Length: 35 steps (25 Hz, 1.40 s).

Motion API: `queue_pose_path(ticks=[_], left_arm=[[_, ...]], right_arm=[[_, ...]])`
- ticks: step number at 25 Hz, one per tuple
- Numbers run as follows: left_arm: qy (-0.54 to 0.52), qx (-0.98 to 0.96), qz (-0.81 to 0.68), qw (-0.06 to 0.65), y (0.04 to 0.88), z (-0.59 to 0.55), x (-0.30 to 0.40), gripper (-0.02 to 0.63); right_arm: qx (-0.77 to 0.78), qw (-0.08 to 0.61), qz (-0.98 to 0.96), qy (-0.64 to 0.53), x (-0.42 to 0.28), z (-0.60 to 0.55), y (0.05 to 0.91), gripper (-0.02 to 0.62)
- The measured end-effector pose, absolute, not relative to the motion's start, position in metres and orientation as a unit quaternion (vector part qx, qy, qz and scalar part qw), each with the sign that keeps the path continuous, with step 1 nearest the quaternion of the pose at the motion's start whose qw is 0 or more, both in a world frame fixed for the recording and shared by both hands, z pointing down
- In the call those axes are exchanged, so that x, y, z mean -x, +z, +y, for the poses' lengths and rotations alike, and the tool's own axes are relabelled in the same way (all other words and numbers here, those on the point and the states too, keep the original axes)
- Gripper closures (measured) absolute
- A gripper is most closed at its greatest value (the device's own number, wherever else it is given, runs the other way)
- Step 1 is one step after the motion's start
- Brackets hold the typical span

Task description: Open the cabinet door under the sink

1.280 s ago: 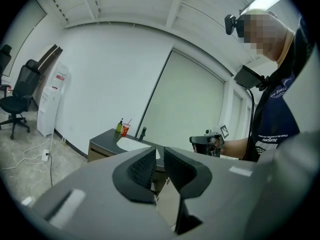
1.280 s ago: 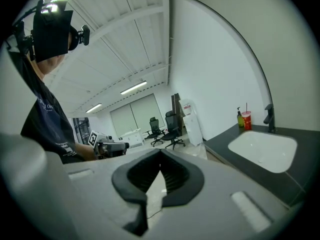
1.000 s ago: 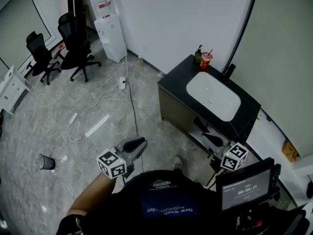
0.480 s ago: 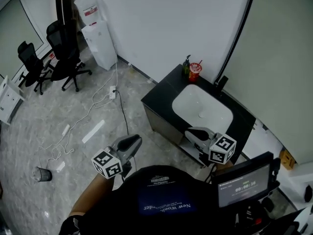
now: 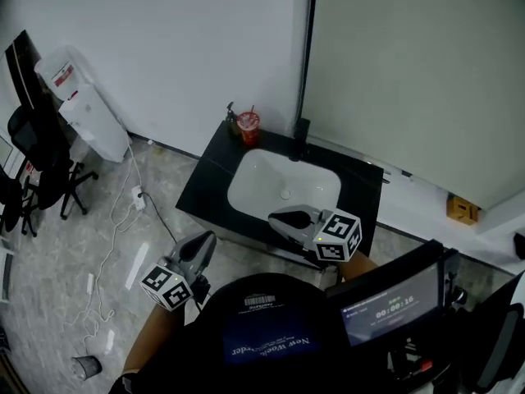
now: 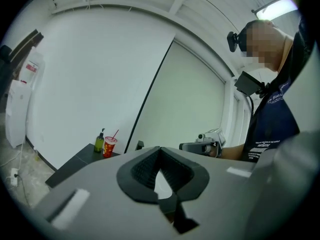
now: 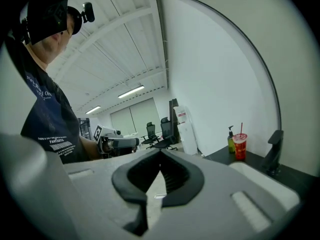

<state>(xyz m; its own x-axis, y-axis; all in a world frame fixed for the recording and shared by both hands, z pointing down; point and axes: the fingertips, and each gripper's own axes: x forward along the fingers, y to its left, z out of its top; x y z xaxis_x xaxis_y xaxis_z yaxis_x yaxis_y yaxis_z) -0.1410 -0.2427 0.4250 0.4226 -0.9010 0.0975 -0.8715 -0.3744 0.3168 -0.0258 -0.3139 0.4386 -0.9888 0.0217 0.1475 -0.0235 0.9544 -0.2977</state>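
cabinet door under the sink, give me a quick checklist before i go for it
1. Left gripper empty: ok, jaws together, nothing between them.
2. Right gripper empty: ok, jaws together, nothing between them.
3. Jaws open for a handle: not ok, both are shut.
4. Door and handle in sight: cannot tell. The head view shows only the black countertop and sink from above, and neither gripper view shows the cabinet front.
5. Grippers aimed at the cabinet front: not ok, both look across the countertop.
6. Red cup and soap bottle out of the way: ok, both stand at the back corner of the countertop.
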Motion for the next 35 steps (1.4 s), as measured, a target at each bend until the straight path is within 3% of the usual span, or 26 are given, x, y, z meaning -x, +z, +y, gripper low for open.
queue_pose_path(ticks=[9, 24, 35], left_arm=[[-0.052, -0.892, -0.409, 0.183, 0.421, -0.341, 0.145, 0.606], [-0.024, -0.940, -0.261, 0.219, 0.408, -0.447, 0.205, 0.606], [-0.033, -0.941, -0.261, 0.212, 0.411, -0.482, 0.160, 0.606]], right_arm=[[-0.134, 0.074, -0.974, 0.166, 0.012, -0.372, 0.435, 0.595], [-0.284, 0.056, -0.936, 0.200, 0.065, -0.448, 0.414, 0.595], [-0.274, 0.065, -0.941, 0.189, 0.023, -0.476, 0.413, 0.595]])
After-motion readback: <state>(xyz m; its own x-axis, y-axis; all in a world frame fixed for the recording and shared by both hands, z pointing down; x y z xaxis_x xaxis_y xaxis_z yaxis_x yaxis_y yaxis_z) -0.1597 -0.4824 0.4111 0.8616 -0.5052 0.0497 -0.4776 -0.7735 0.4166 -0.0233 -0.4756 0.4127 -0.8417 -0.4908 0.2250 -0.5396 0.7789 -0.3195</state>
